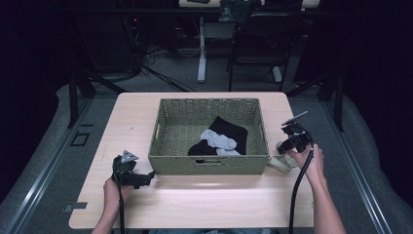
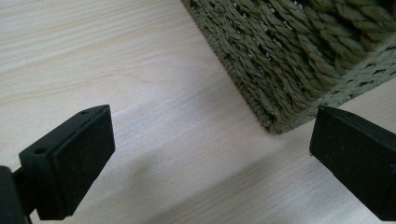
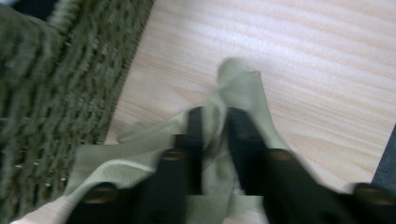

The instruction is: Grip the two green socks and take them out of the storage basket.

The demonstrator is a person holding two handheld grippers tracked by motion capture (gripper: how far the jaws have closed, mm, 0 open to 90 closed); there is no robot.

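The right gripper (image 3: pixel 212 135) pinches a pale green sock (image 3: pixel 238 84) beside the basket (image 1: pixel 209 163). Soft, light fabric; grip a bunched fold. The left gripper (image 2: pixel 205 154) stands open, empty.

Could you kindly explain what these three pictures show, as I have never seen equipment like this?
A person sits at a pale wooden table, holding a black two-jaw gripper in each hand. One camera looks down from above; another rides on each gripper.

A woven green basket holds black socks and a grey sock.

The left gripper rests open near the basket's corner, holding nothing. The right gripper is pinching a pale green sock that lies on the table beside the basket.
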